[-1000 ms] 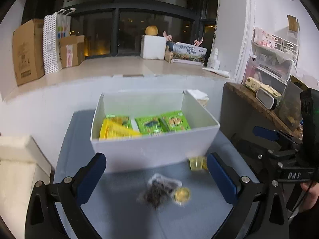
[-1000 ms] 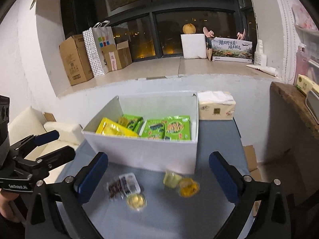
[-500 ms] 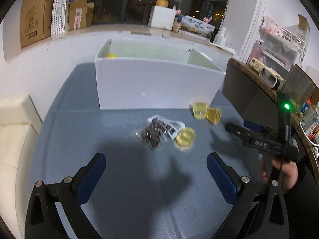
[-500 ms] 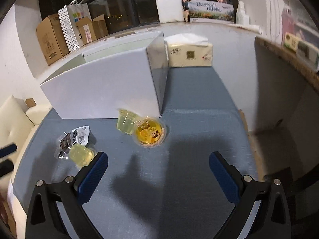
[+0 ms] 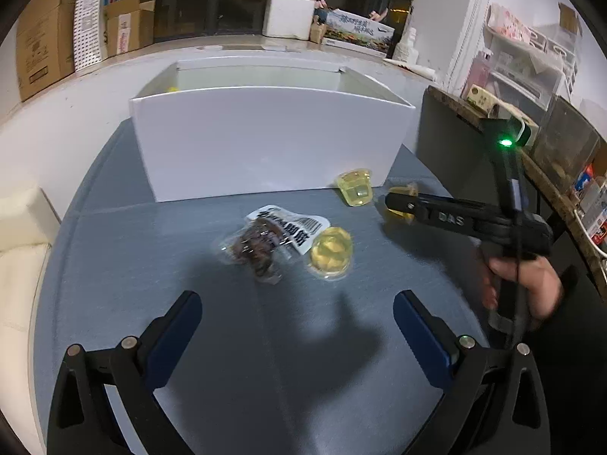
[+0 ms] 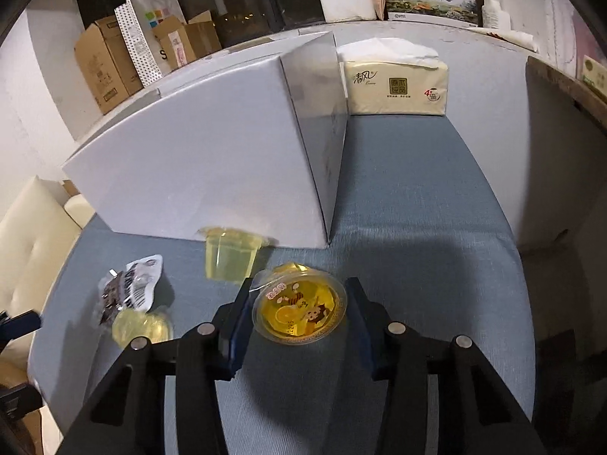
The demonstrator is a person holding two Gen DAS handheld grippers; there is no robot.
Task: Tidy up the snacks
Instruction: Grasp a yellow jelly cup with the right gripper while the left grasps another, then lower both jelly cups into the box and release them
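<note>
Both grippers have dropped toward the blue table (image 6: 417,197). Right gripper (image 6: 299,309) has just closed its jaws around the orange foil-lidded jelly cup (image 6: 299,309), beside the white cardboard box (image 6: 197,167), ready for lifting in; left gripper (image 5: 296,326) hangs wide open, empty.

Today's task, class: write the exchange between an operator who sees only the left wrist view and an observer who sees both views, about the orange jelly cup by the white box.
Operator: The right gripper covers the orange jelly cup for me. Is it gripped?
Observer: Yes. Its jaws have just been closing, and the pads now press the cup's sides.
Operator: What lies past the right end of the white box?
Observer: A tissue pack stands behind that end.
</note>
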